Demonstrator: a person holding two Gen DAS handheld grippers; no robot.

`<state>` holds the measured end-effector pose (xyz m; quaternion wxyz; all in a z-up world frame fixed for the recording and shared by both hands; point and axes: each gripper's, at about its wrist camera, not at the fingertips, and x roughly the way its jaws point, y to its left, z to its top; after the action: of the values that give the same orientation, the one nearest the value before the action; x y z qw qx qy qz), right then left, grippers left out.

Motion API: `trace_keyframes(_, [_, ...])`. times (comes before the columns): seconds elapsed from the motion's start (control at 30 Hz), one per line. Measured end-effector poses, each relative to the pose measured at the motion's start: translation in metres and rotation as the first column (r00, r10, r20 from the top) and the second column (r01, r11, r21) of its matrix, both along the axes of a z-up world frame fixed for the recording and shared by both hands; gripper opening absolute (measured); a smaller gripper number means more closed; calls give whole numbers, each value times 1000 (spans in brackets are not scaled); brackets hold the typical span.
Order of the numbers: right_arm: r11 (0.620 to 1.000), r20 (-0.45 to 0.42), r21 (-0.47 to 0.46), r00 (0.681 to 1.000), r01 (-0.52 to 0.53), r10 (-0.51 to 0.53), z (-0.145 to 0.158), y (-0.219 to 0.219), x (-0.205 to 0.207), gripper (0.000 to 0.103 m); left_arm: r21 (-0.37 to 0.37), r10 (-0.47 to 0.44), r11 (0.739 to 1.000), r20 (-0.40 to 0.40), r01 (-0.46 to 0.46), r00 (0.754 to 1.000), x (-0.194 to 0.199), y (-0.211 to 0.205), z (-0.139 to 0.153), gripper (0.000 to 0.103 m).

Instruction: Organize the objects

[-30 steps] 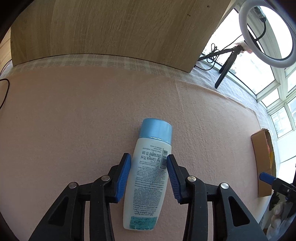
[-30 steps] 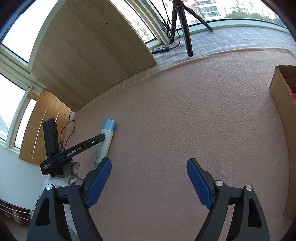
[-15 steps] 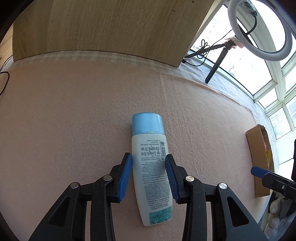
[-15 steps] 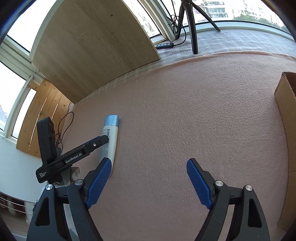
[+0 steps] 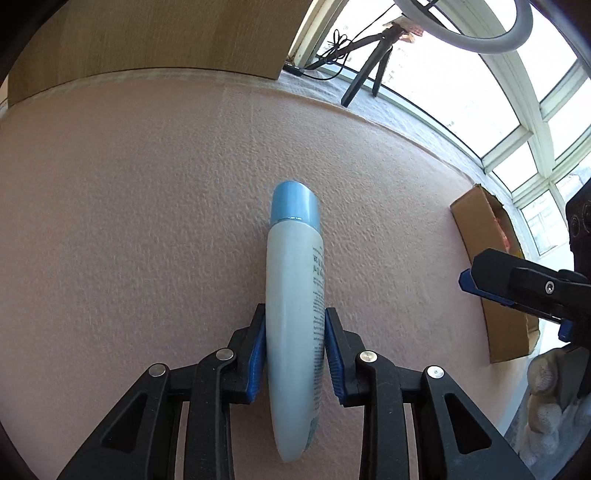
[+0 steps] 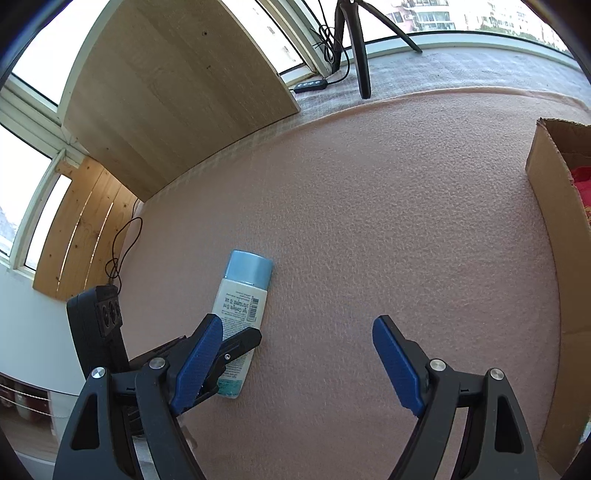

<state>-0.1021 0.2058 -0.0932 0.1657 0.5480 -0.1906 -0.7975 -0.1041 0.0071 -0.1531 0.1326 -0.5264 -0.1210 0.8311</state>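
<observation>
Pink felt covers our desk (image 6: 369,206). Our left gripper (image 5: 294,354) clamps the bottle (image 5: 295,310), cap toward 12 o'clock. Our right gripper (image 6: 291,369) gapes wide, holding nothing.

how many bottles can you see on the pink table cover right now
1. The bottle, white with a blue cap, is clamped between the left gripper pads near the cover's left side. The cardboard box at the right may hide others.

**Sunlit glazed corner with a pink-covered bench**

A textured pink cloth (image 6: 369,206) covers the bench. A pale wooden panel (image 6: 177,92) stands at its far edge, with slatted wood (image 6: 74,229) beside it. White-framed windows (image 5: 517,122) wrap around, letting in bright daylight. A ring light (image 5: 480,33) on a black tripod (image 6: 358,44) stands by the glass.
</observation>
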Motion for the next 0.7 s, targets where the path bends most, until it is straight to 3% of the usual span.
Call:
trace_keyframes(0.47, [1000,37,-1,999,14,-13,-18,22,18,80,45,-63,997,41,61,997,42,42,2,31])
trace_keyframes(0.7, [1000,45,-9,999,-20,20,-23,13,18,80,-10,-52,999,12,52,999,50,35,17,48])
